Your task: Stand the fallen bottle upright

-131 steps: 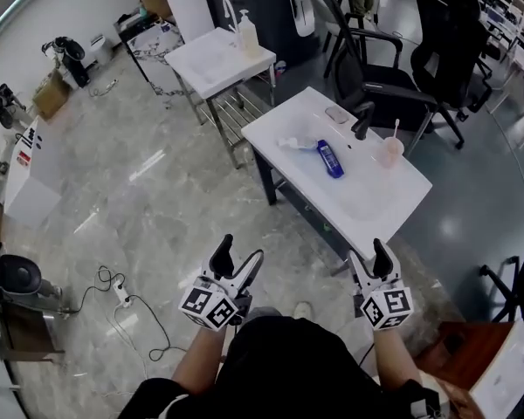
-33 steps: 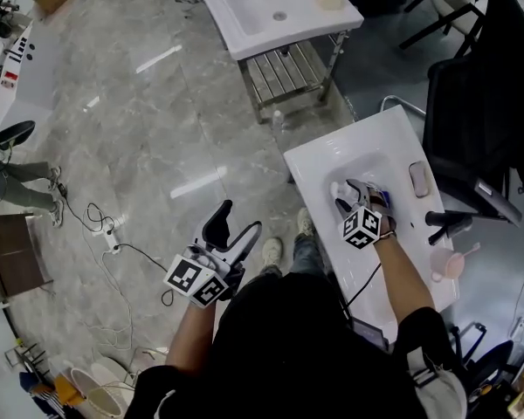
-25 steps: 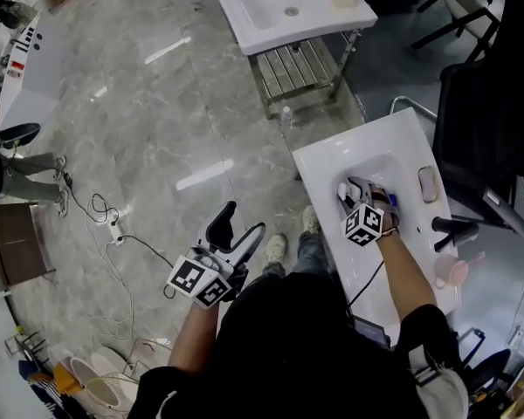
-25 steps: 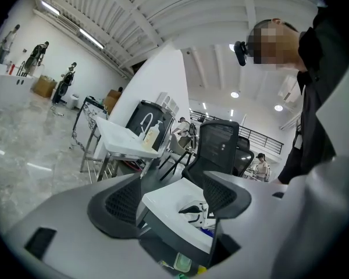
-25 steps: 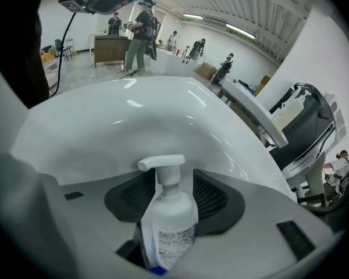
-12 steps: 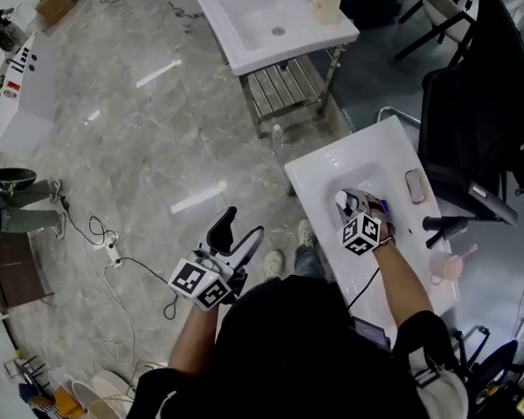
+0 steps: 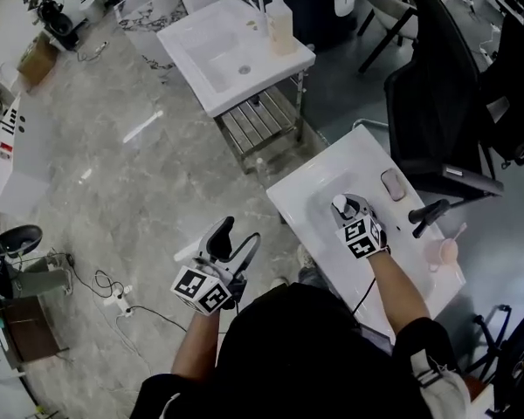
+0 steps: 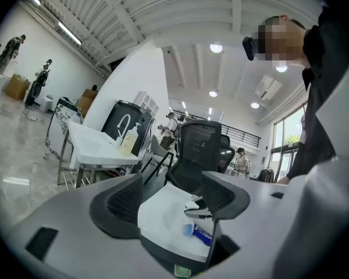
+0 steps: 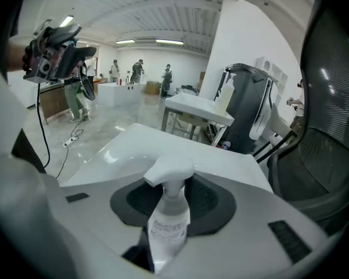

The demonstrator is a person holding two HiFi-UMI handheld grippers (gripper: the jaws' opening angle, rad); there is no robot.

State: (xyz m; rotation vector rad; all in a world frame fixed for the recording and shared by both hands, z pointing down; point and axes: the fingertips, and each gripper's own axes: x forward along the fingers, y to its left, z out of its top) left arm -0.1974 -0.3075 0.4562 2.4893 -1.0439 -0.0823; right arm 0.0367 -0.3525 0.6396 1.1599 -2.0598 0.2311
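**Right tongs** (image 7: 348, 209), over the basin of the white tabletop (image 7: 301, 195): closed on the spray bottle (image 9: 168, 228). Both pads press the clear body just below the white trigger head, which projects past the fingertips. The jaws have just been closing, with the bottle between them. The bottle lies along the line of the tongs, tilted rather than upright. Its base is hidden close to the camera, so it appears lifted, but contact with the tabletop cannot be confirmed.

**Left tongs** (image 7: 236, 236), held over the floor, off the tabletop's edge and well apart from the right tongs: the jaws stand wide apart with nothing between the pads. The gap between them frames the tabletop and the right tongs. Just beneath the right tongs a blue bottle (image 8: 205, 236) lies on its side.

**Beyond the right tongs:** a black faucet (image 7: 426, 214) and a pink cup (image 7: 443, 251) stand near the tabletop's far edge. A black office chair (image 7: 437, 112) stands behind them.
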